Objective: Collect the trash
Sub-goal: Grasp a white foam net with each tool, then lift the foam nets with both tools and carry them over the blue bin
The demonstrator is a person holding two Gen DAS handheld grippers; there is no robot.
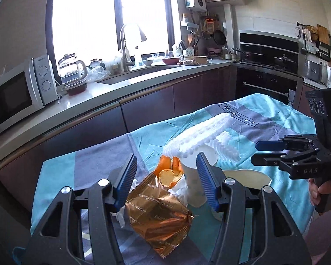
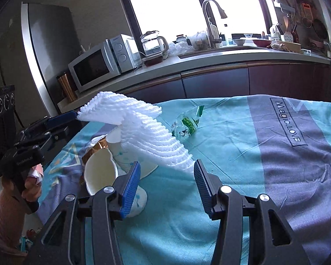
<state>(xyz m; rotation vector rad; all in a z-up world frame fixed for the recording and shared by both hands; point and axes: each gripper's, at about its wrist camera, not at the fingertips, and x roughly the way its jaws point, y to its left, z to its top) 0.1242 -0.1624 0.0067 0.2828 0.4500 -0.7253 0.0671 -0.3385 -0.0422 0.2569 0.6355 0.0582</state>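
Observation:
On a table under a blue-grey cloth (image 1: 143, 137) lies a heap of trash: a gold foil wrapper (image 1: 156, 216), orange peel (image 1: 168, 170), crumpled white paper cups (image 1: 194, 176) and white foam netting (image 1: 209, 137). My left gripper (image 1: 167, 176) is open, its jaws either side of the peel and a cup. My right gripper (image 2: 166, 185) is open, just in front of the foam netting (image 2: 147, 132) and beside crushed cups (image 2: 101, 174). A clear green-printed wrapper (image 2: 185, 125) lies further back. The right gripper also shows in the left wrist view (image 1: 260, 152), the left one in the right wrist view (image 2: 64, 119).
A kitchen counter (image 1: 99, 97) runs behind the table with a microwave (image 1: 17, 95), glass kettle (image 1: 70, 68), sink and faucet (image 1: 125, 50). An oven and stove (image 1: 269, 66) stand at the right. A fridge (image 2: 48, 50) stands at the left in the right wrist view.

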